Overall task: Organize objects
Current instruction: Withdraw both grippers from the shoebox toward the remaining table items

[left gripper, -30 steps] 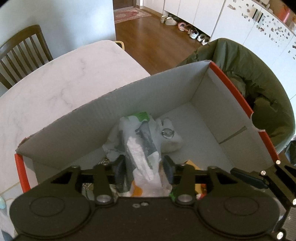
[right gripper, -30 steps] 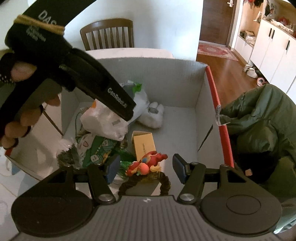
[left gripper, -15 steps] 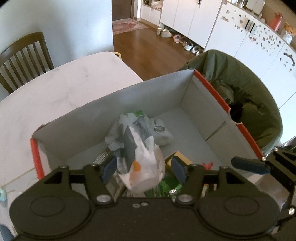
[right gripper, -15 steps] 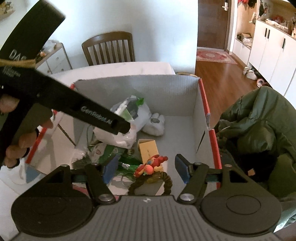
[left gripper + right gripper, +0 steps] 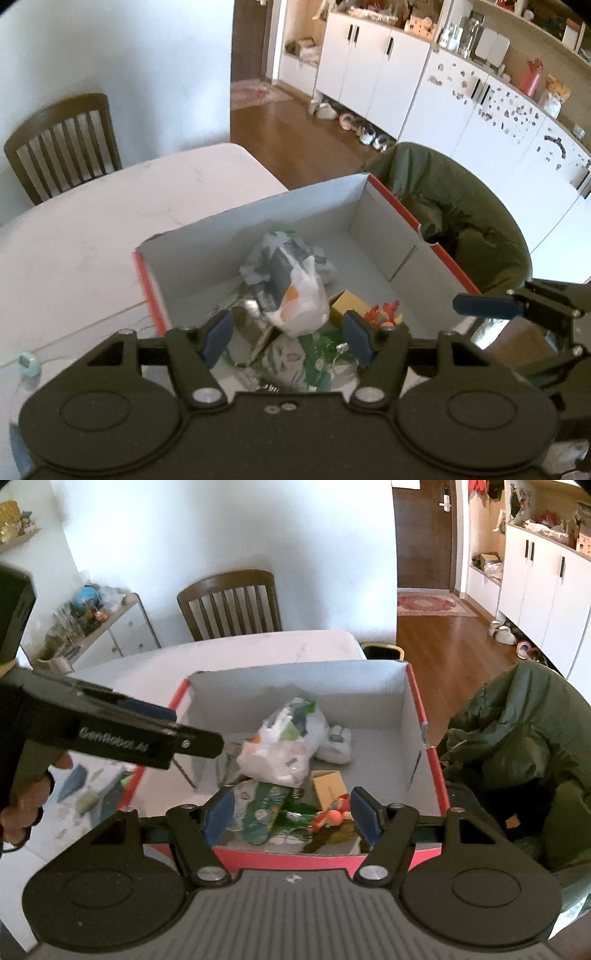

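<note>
A cardboard box [image 5: 402, 218] [image 5: 415, 690], red outside and white inside, stands on the white table. Inside it lies a crumpled white plastic bag [image 5: 295, 291] [image 5: 280, 742] on top of a green packet [image 5: 266, 805]. A small yellow carton [image 5: 345, 308] [image 5: 327, 782], a red toy [image 5: 386, 314] [image 5: 330, 816] and a white soft item [image 5: 338, 744] lie beside the bag. My left gripper [image 5: 287, 334] [image 5: 195, 729] hovers open above the box's near end, holding nothing. My right gripper [image 5: 291, 814] [image 5: 480, 306] is open too, above the box's near rim.
The marble table [image 5: 92, 229] stretches left of the box, with a small teal item [image 5: 27, 363] near its edge. A wooden chair [image 5: 229, 605] stands behind it. A green jacket [image 5: 517, 738] drapes over a seat right of the box. A hand [image 5: 22, 805] holds the left gripper.
The left gripper opened and let go of the white bag, which now lies in the box. Both grippers pulled back and up from the box.
</note>
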Demonstrator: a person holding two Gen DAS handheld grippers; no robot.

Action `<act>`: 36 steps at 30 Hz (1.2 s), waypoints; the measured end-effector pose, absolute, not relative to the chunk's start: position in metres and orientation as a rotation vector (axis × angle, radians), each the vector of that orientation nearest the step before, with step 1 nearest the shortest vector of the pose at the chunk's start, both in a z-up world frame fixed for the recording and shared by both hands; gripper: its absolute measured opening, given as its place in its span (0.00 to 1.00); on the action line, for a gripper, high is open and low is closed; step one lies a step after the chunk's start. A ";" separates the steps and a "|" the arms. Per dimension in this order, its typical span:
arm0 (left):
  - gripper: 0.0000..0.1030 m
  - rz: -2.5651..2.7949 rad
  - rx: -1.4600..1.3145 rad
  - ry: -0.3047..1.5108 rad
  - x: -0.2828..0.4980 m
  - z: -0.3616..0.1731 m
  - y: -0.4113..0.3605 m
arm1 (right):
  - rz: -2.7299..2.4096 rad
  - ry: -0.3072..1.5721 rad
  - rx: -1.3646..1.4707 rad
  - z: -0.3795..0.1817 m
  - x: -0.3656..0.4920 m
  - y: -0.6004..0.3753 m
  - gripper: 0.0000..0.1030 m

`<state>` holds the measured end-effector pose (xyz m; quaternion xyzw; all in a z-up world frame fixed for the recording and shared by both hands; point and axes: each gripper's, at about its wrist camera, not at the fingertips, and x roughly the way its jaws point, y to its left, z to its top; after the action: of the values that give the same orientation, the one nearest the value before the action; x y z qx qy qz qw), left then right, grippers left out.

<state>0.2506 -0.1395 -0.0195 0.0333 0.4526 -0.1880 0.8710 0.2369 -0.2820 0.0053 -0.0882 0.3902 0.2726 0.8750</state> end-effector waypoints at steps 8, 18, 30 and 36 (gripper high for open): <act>0.65 -0.374 0.008 0.884 0.212 -0.001 -0.100 | 0.580 0.775 -0.148 0.020 0.209 -0.269 0.72; 0.79 -0.305 -0.042 0.844 0.180 0.010 -0.041 | 0.625 0.726 -0.174 0.029 0.172 -0.233 0.78; 0.99 -0.214 -0.072 0.803 0.151 0.004 0.027 | 0.679 0.748 -0.178 0.019 0.141 -0.183 0.81; 0.99 -0.160 -0.059 0.816 0.149 -0.007 0.059 | 0.678 0.771 -0.190 0.008 0.132 -0.156 0.81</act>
<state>0.1488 0.0585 -0.0073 -0.0288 0.3964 -0.0776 0.9143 0.1322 -0.1557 0.0077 -0.0908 0.3683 0.3236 0.8668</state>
